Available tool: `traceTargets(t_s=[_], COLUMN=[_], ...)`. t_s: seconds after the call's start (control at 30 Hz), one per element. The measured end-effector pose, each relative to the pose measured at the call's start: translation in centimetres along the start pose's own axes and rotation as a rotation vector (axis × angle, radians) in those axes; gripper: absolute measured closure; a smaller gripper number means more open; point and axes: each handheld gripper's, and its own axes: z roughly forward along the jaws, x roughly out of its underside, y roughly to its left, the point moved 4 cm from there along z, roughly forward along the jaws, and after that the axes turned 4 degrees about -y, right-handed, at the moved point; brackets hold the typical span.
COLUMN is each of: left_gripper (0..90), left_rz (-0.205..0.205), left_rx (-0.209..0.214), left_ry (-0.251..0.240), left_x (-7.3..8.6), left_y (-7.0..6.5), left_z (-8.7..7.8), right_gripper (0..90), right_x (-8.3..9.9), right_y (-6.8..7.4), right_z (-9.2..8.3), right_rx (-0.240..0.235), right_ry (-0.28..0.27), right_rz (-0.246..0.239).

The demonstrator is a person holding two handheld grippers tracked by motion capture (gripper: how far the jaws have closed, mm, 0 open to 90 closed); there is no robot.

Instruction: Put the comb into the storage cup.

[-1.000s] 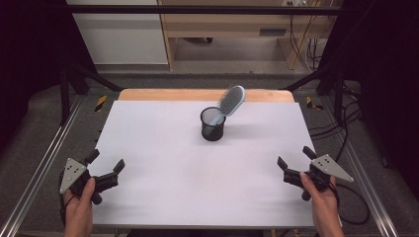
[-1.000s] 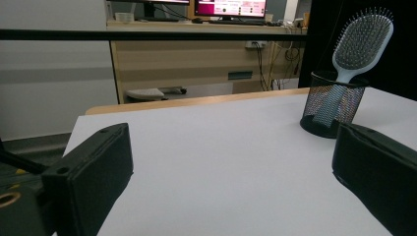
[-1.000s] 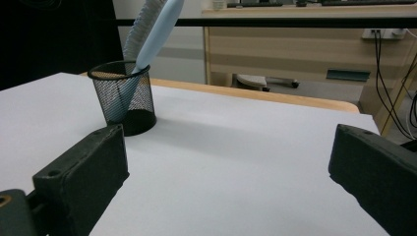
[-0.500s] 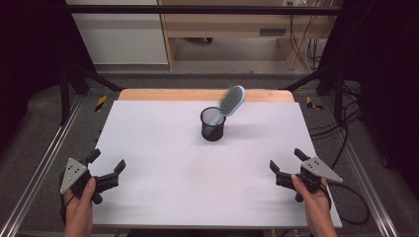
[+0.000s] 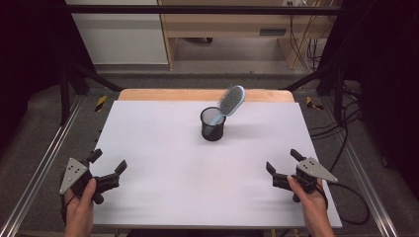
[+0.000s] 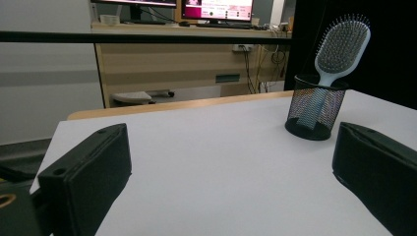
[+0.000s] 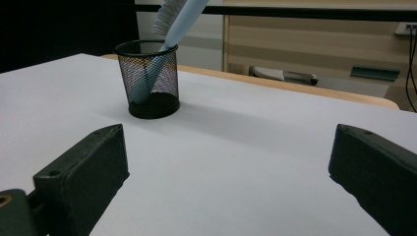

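Note:
A black mesh cup [image 5: 213, 124] stands toward the back middle of the white table [image 5: 163, 148]. A light blue hairbrush [image 5: 230, 101] leans in it handle down, head tilted to the right. The cup [image 6: 315, 114] and the brush [image 6: 340, 48] show ahead right in the left gripper view; in the right gripper view the cup [image 7: 147, 85] and brush [image 7: 174, 22] sit ahead left. My left gripper [image 5: 108, 163] rests open near the front left corner. My right gripper [image 5: 282, 161] is open near the front right edge. Nothing lies between either pair of jaws.
A wooden strip [image 5: 197, 95] runs along the table's far edge. Metal frame rails [image 5: 44, 163] flank both sides. Cables [image 5: 348, 148] trail on the floor at the right. A desk with monitors [image 6: 216, 10] stands beyond the table.
My right gripper has shifted left and slightly toward the table's front. The left gripper, cup and brush are as before.

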Motion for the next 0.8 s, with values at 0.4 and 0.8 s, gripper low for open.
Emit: traceTargets(t_s=[0.4,0.8], left_gripper=[1.3,1.3], left_rz=[-0.018,-0.031], left_rx=[0.009,0.022], left_ry=[0.002,-0.015], left_x=[0.1,0.0], left_y=[-0.1,-0.3], left_z=[0.1,0.2], right_gripper=[2.0,2.0], right_x=[0.2,0.5], right_y=[0.8,1.6], right_z=[0.6,1.7], right_rx=[-0.032,-0.071], right_ry=[0.016,0.057], right_rz=[-0.020,-0.029])
